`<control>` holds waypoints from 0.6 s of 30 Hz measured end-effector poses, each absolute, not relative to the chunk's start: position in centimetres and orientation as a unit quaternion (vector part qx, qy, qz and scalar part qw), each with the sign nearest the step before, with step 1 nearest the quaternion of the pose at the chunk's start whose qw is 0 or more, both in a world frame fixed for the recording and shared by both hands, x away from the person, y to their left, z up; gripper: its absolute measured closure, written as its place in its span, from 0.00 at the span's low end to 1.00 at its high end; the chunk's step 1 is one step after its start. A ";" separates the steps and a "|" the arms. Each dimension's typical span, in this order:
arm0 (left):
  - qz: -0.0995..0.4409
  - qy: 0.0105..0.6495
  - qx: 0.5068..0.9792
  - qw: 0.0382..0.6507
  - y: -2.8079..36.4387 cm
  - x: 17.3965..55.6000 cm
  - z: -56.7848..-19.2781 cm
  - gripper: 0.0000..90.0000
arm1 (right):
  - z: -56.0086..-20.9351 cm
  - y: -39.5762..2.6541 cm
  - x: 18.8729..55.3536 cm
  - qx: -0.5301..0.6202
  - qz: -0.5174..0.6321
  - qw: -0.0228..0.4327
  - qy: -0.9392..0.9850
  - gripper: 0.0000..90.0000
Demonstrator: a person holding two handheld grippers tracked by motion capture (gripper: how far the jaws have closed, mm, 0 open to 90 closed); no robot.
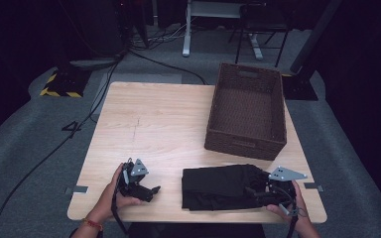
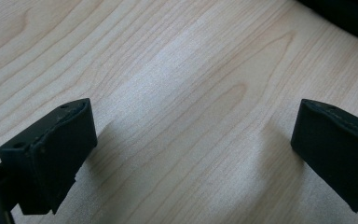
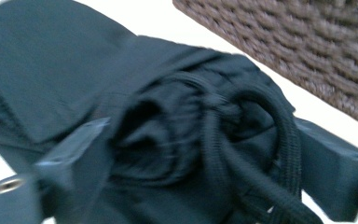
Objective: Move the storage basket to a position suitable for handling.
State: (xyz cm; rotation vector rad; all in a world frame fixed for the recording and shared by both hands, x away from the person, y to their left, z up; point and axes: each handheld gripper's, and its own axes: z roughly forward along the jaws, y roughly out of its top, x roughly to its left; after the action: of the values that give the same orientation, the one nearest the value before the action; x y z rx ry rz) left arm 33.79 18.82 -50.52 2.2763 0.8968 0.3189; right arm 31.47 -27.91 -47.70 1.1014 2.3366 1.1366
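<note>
A folded black garment (image 1: 218,186) lies near the table's front edge, right of centre. My right gripper (image 1: 258,191) is at its right end, pointing left. In the right gripper view the jaws stand wide apart, open (image 3: 205,163), with the bunched waistband (image 3: 168,135) and a thick black drawstring cord (image 3: 289,140) between them. My left gripper (image 1: 151,191) rests low over bare wood at the front left, a short way from the garment's left edge. Its jaws are open (image 2: 193,149) with nothing between them. A corner of the garment (image 2: 349,14) shows at the top right of the left gripper view.
A brown woven basket (image 1: 243,144) stands at the table's back right, just behind the garment; its wall (image 3: 307,42) is close in the right gripper view. The light wooden table (image 1: 149,124) has free room on its left and middle. Cables lie on the floor beyond.
</note>
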 end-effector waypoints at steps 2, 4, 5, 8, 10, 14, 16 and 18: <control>0.127 0.353 0.866 0.329 18.8 34.0 -50.5 0.01 | -48.3 -28.1 31.8 0.391 0.397 0.144 0.818 0.06; 0.129 0.363 0.862 0.330 18.6 34.2 -50.2 0.07 | -48.9 -28.2 32.1 0.394 0.386 0.136 0.823 0.03; 0.132 0.357 0.862 0.335 18.4 34.3 -49.9 0.16 | -49.2 -28.3 32.2 0.397 0.386 0.130 0.823 0.02; 0.136 0.344 0.861 0.349 17.9 34.6 -49.1 0.17 | -49.5 -28.5 32.4 0.401 0.390 0.115 0.821 0.02; 0.141 0.342 0.854 0.365 17.6 34.8 -48.5 0.22 | -49.7 -28.5 32.5 0.398 0.388 0.111 0.823 0.02; 0.145 0.332 0.846 0.391 16.3 35.7 -46.9 0.19 | -50.1 -28.7 32.6 0.398 0.391 0.099 0.824 0.02; 0.148 0.317 0.845 0.404 15.3 36.2 -46.0 0.18 | -50.1 -28.6 32.5 0.399 0.388 0.102 0.825 0.02; 0.148 0.299 0.846 0.416 14.0 36.7 -45.1 0.18 | -50.1 -28.6 32.4 0.399 0.387 0.103 0.825 0.02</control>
State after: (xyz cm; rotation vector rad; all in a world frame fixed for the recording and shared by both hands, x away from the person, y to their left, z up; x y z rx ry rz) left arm 36.71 14.04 -45.11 2.1238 0.7518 0.3716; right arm 32.43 -28.56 -50.08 1.1775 2.4336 1.1417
